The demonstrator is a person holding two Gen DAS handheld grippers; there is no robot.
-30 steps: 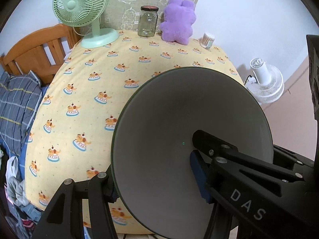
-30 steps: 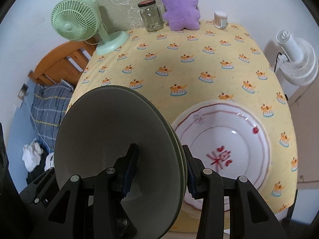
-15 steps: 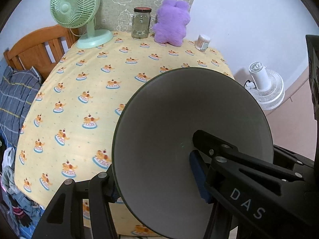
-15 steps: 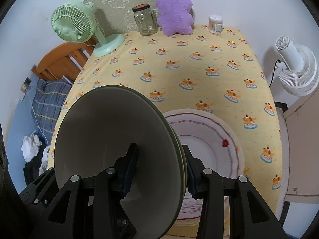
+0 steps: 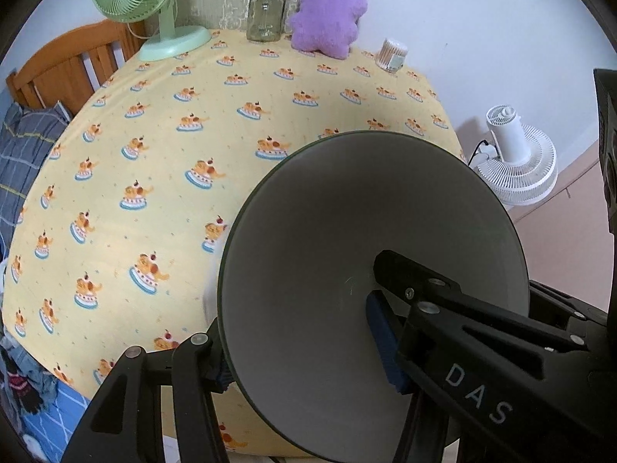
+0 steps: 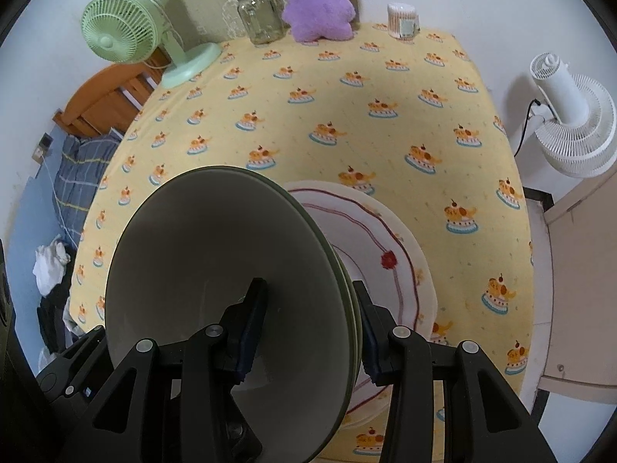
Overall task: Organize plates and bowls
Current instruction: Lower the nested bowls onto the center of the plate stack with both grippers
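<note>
My left gripper [image 5: 297, 332] is shut on the rim of a grey dark-rimmed bowl [image 5: 347, 231], held on edge above the near part of the table. My right gripper [image 6: 308, 324] is shut on a stack of two like grey-green bowls [image 6: 216, 250], also held on edge. Behind that stack a white plate with red line pattern [image 6: 389, 254] lies flat on the yellow tablecloth [image 6: 347, 88]; its left part is hidden by the bowls.
At the table's far edge stand a green desk fan [image 6: 127, 34], a glass jar [image 6: 260, 15], a purple plush toy [image 6: 320, 0] and a cotton-swab tub [image 6: 403, 21]. A white floor fan [image 6: 570, 123] stands right of the table, a wooden bed [image 5: 65, 69] left.
Both grippers, each still holding its bowls, have drawn back and up from the table, so the plate looks smaller and farther in the right wrist view. Neither grip has changed.
</note>
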